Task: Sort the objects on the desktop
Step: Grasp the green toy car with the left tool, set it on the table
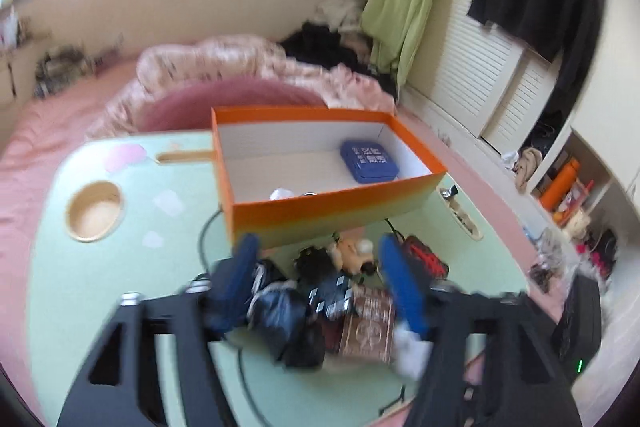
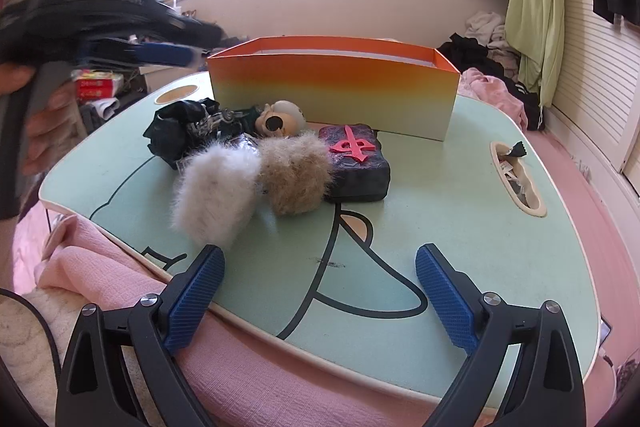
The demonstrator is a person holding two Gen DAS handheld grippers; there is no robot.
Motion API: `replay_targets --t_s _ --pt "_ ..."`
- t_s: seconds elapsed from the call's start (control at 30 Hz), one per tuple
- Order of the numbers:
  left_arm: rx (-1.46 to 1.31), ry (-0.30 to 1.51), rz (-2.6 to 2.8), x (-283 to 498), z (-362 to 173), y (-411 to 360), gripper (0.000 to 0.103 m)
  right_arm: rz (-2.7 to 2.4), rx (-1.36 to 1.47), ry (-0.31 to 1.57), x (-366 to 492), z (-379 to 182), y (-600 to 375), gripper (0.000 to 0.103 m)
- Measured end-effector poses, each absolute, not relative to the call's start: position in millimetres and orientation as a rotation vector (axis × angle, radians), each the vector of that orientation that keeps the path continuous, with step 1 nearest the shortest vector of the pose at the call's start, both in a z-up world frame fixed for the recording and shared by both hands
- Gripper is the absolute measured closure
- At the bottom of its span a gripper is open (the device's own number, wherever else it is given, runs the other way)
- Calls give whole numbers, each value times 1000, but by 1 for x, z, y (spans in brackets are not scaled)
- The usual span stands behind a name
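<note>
An orange open box (image 1: 332,211) (image 2: 332,87) stands on the green lap table (image 2: 440,211); inside it lie a blue tin (image 1: 370,161) and small white items. In front of it sits a pile: a black crumpled bag (image 2: 176,131) (image 1: 276,311), a skull-like figurine (image 2: 280,121) (image 1: 352,251), a dark block with a red symbol (image 2: 356,159), a white fluffy ball (image 2: 216,191) and a tan fluffy ball (image 2: 296,175). My left gripper (image 1: 320,247) is open and empty, hovering above the pile. My right gripper (image 2: 320,267) is open and empty at the table's near edge.
The table has a round wooden cup recess (image 1: 95,209) and a slot holding small clutter (image 2: 516,175). Pink bedding (image 2: 120,267) surrounds the table. Clothes hang at the right by louvred doors (image 1: 480,87). A black cable (image 1: 204,235) runs across the table.
</note>
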State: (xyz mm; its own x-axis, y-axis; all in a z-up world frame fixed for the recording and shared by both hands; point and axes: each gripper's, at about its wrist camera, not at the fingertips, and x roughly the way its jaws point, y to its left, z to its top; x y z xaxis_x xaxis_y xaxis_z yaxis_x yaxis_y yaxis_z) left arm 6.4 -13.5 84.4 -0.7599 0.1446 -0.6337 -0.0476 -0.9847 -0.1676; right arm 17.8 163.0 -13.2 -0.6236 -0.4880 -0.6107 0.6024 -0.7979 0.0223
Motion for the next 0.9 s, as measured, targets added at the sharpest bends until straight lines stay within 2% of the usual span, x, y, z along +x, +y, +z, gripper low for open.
replay_targets --t_s 0.17,0.37,0.53,0.67,0.77,0.8,0.83,0.9 --pt "-1059 4 2913 57 64 0 27 -2374 819 247 17 -13 163 6" --pt "-1218 65 2932 63 16 5 27 -2375 822 249 17 -13 163 6" --pt "-1231 49 2962 47 2 5 2 -2375 823 250 17 -13 164 6" --pt "-1221 44 2963 47 1 4 0 -2364 820 252 19 -10 167 7" --pt "-1219 42 2964 47 1 4 0 -2333 794 206 16 6 182 38" --pt "-1219 42 2965 47 1 4 0 -2344 781 184 12 15 186 54" --pt "-1219 41 2965 47 1 4 0 -2364 760 144 3 34 193 61" --pt "-1219 41 2965 47 1 4 0 -2389 753 80 -19 66 196 61"
